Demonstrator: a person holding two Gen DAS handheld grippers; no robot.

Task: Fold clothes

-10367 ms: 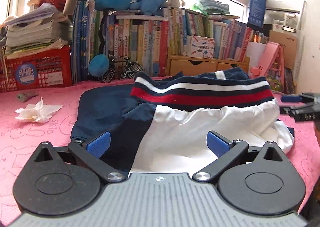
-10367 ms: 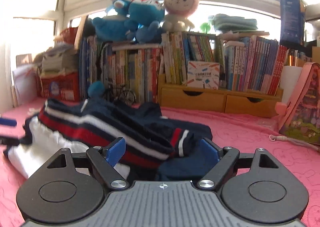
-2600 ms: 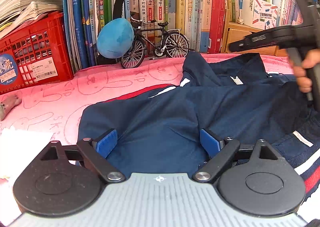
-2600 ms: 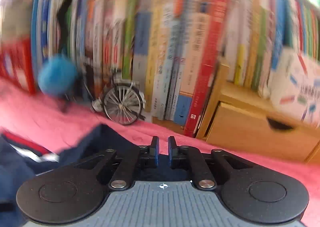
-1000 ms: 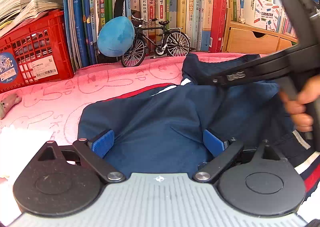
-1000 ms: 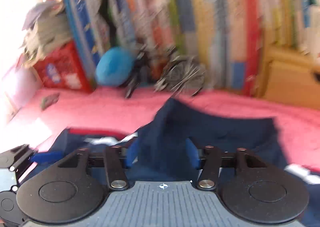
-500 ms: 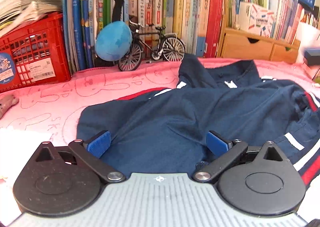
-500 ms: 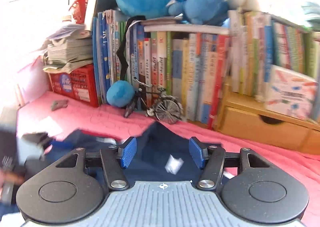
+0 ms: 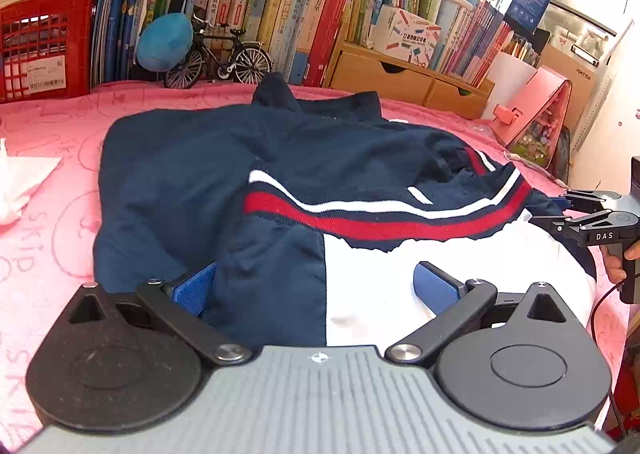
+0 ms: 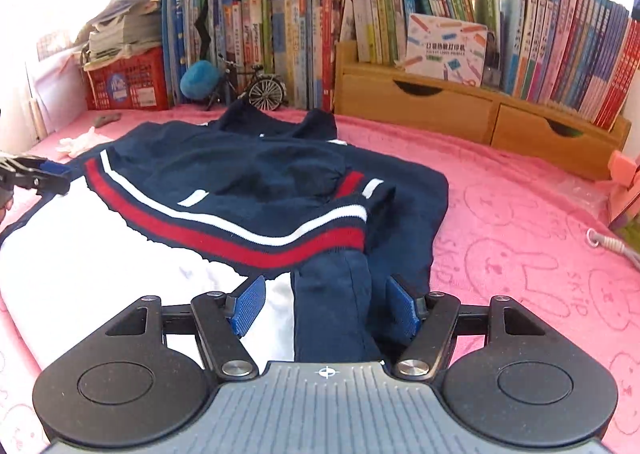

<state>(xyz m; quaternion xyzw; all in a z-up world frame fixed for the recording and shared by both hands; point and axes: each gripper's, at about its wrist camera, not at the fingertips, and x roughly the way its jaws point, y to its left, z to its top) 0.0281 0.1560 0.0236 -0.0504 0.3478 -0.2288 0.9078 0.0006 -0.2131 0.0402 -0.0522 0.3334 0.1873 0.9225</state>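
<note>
A navy sweater (image 9: pixel 224 181) with a red-and-white striped band and a white lower part lies folded over on the pink blanket (image 9: pixel 48 213). It also shows in the right wrist view (image 10: pixel 240 181). My left gripper (image 9: pixel 316 288) is open, its blue pads low over the sweater's near edge. My right gripper (image 10: pixel 326 304) is open, its pads on either side of a navy fold at the sweater's right end. The right gripper also shows at the right edge of the left wrist view (image 9: pixel 560 207).
A bookshelf (image 10: pixel 400 21) with wooden drawers (image 10: pixel 440 109) runs along the back. A model bicycle (image 9: pixel 218 53), a blue ball (image 9: pixel 164 41) and a red crate (image 9: pixel 44 49) stand at the back left. White tissue (image 9: pixel 16 181) lies left; a pink case (image 9: pixel 536 113) stands right.
Both grippers have pulled back toward the near edge of the sweater. The striped band and white part now lie folded over the navy back. The right gripper has opened since 2.6 s ago.
</note>
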